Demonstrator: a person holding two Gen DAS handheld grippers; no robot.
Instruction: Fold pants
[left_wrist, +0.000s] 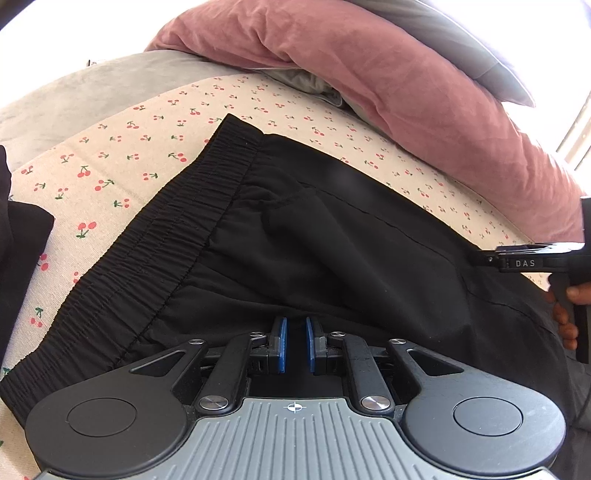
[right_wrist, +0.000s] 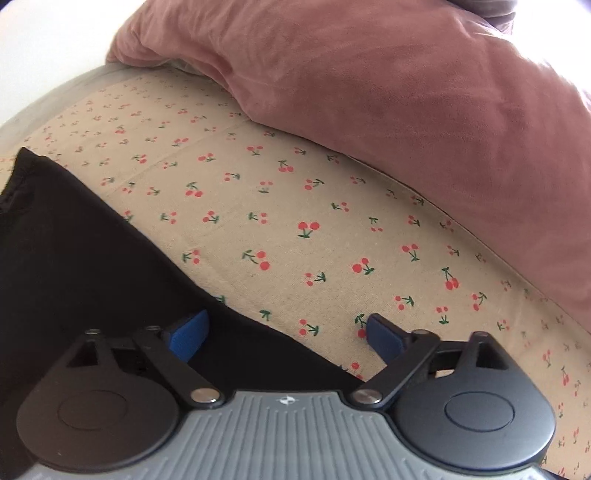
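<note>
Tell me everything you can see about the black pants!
The black pants look thin and smooth, with a wide, gathered elastic waistband stitched in rows. They lie mostly flat but rumpled on the cherry-print sheet, waistband to the left in the left wrist view. The left gripper sits low over the fabric, pads nearly together. The right gripper is open, one blue pad over the pants' edge, the other over the sheet.
</note>
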